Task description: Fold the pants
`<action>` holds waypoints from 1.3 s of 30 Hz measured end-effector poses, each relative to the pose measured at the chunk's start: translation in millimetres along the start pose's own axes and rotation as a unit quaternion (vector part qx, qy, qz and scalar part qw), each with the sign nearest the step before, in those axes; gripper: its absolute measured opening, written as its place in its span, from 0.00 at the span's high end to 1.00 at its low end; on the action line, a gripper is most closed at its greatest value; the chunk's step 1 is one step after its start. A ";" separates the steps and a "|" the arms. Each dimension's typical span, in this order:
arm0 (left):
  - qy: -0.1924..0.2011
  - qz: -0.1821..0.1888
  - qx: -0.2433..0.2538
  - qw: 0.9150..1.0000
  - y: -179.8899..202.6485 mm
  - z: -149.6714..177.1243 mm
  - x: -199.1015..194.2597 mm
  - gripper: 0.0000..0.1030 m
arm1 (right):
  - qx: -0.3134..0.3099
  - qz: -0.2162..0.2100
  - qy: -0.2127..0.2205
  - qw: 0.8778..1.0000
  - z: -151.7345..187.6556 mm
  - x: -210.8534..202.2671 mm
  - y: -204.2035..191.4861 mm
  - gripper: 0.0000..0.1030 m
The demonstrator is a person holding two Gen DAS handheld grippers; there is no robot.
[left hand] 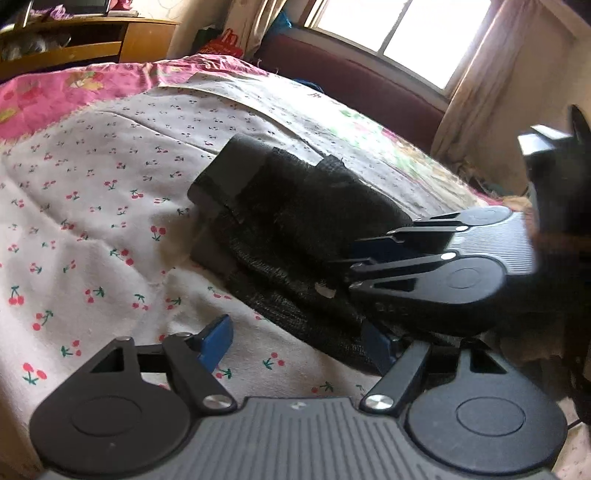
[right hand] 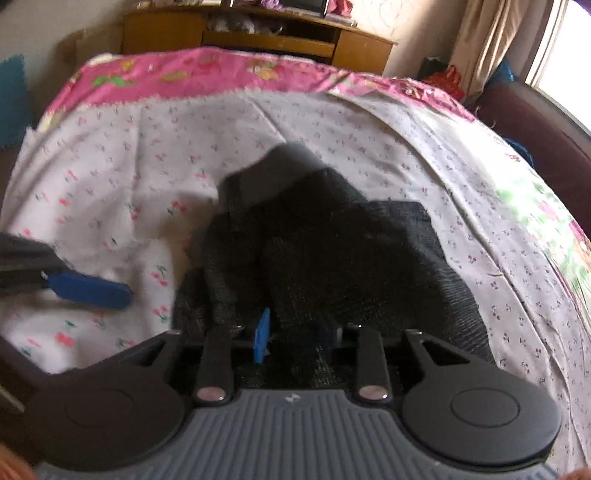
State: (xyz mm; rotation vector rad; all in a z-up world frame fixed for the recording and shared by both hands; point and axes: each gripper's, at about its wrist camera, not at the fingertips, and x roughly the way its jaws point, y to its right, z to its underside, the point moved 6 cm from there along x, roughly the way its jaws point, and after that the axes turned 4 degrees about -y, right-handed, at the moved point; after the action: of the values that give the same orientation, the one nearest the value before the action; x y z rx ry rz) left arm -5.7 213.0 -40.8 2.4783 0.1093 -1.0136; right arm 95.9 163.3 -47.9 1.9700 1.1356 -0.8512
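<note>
The black pants (left hand: 295, 221) lie folded into a thick bundle in the middle of the bed, with a smooth grey band at the far end (right hand: 288, 166). My left gripper (left hand: 299, 341) stands open and wide at the bundle's near-left edge. Its left pad (left hand: 218, 339) is over bare sheet and its right pad (left hand: 380, 343) is against the pants' edge. My right gripper (right hand: 297, 334) sits low on the near end of the pants (right hand: 332, 258). Its jaws are a little apart, with dark fabric bunched in the gap; only the left blue pad (right hand: 262, 336) shows. From the left wrist view the right gripper (left hand: 354, 266) reaches in from the right.
A white cherry-print sheet (left hand: 92, 221) with a pink border (right hand: 203, 74) covers the bed. A wooden desk (right hand: 258, 33) stands beyond the far edge. A maroon sofa (left hand: 351, 74) runs under the window on the right, with curtains beside it.
</note>
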 end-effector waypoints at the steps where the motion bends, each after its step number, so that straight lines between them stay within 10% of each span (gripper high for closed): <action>1: -0.006 -0.003 0.001 1.000 0.2 0.4 1.8 0.14 | -0.003 -0.001 -0.005 1.000 1.9 3.2 0.2 0.70; 12: -0.026 0.000 0.021 0.999 2.2 4.0 2.1 0.14 | -0.051 0.014 -0.011 0.999 9.7 11.9 -3.1 0.64; 23: -0.026 0.009 0.012 1.000 0.2 4.3 3.2 0.13 | 0.057 0.016 0.015 0.998 10.3 2.9 22.0 0.87; 33: -0.034 0.005 0.009 0.999 -0.2 3.7 6.1 0.13 | -0.043 0.077 0.052 0.995 15.4 23.6 -2.7 0.81; 39: -0.031 0.005 0.006 0.999 -0.1 5.1 4.2 0.13 | 0.229 -0.067 0.043 0.970 8.7 4.2 53.0 0.91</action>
State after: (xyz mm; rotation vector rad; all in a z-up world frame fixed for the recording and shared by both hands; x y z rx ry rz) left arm -6.0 210.4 -46.8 2.4533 0.0697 -1.0888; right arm 143.4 138.2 -43.1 2.3384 1.2141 -1.1944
